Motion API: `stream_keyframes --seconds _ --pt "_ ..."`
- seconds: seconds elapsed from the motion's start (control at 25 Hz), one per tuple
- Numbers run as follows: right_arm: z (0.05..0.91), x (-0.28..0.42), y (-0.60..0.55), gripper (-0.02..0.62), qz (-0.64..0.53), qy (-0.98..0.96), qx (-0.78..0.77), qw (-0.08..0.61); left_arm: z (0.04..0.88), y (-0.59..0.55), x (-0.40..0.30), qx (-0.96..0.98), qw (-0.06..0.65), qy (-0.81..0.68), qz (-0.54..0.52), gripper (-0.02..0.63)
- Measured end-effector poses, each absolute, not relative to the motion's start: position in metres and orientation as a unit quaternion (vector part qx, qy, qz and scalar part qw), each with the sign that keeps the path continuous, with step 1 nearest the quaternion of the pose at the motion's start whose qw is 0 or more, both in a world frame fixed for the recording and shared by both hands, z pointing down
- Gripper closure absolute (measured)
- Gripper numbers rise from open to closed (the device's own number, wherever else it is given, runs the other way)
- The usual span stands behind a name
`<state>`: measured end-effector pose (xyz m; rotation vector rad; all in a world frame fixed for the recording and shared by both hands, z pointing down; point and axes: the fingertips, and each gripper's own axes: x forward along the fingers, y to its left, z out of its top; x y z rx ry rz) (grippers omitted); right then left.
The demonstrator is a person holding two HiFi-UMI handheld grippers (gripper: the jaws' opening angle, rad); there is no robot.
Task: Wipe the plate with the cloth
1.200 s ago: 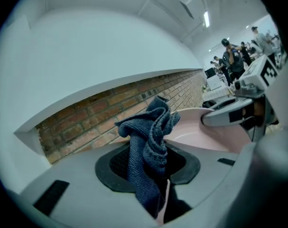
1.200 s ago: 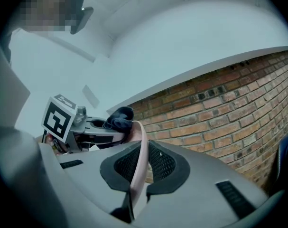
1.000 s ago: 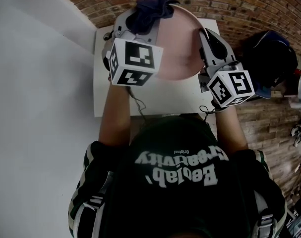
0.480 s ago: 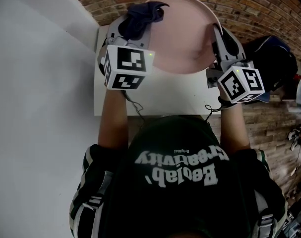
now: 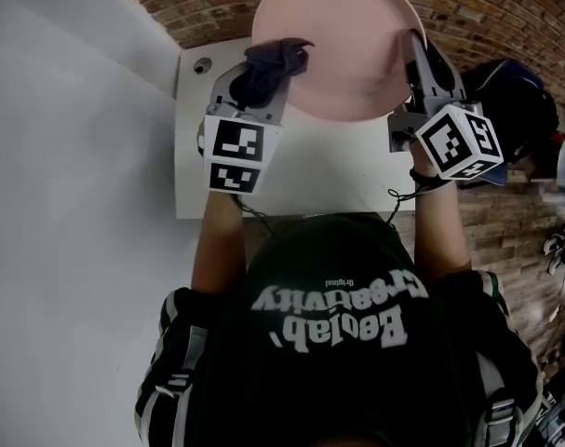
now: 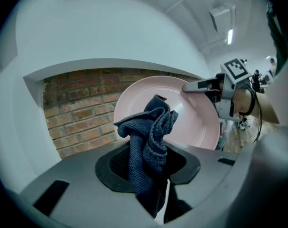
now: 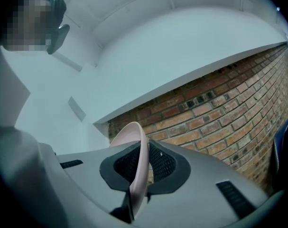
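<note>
Plate (image 5: 343, 49): pink, round and shallow, lifted clear of the white tabletop (image 5: 310, 180) and tilted up on edge
Right tongs (image 7: 139, 169): closed on the plate's rim, which runs between the two pads
Left tongs (image 6: 149, 163): clamped on the cloth (image 6: 151, 125), a dark blue bunch sticking out past the tips
Cloth position: at the plate's left side in the head view; whether it actually touches the face I cannot tell
Plate handling: likely stiff, smooth and breakable (a glazed rim would slip easily); with a single rim grip, any wiping push will lever against the pads, so a deep bite and light pressure seem wise
Cloth handling: soft, limp and light; best held by its gathered middle, leaving loose folds to rub
Contents: the plate holds nothing, no food or liquid visible on its face
</note>
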<state>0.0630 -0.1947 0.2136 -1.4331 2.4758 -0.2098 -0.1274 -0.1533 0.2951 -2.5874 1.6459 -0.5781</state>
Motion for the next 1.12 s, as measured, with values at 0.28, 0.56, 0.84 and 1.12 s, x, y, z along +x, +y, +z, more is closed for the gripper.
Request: stream_keyframes --seconds 0.28,0.56,0.84,1.12 --pt "0.217 0.064 -0.201 0.577 -0.077 0.851 -0.501 0.137 0.331 -0.134 -0.084 -0.856 -0.011 0.477 -0.2 0.476" --pt "0.233 0.058 -0.203 0.583 -0.071 0.848 -0.514 0.108 0.34 -0.123 -0.032 -0.885 0.001 0.417 -0.207 0.476" --pt "0.24 0.053 -0.203 0.583 -0.082 0.851 -0.507 0.106 0.336 -0.119 0.011 -0.906 0.02 0.371 -0.203 0.476" --pt "0.252 0.055 -0.201 0.585 -0.083 0.855 -0.505 0.082 0.333 -0.119 0.013 -0.913 0.022 0.359 -0.194 0.476"
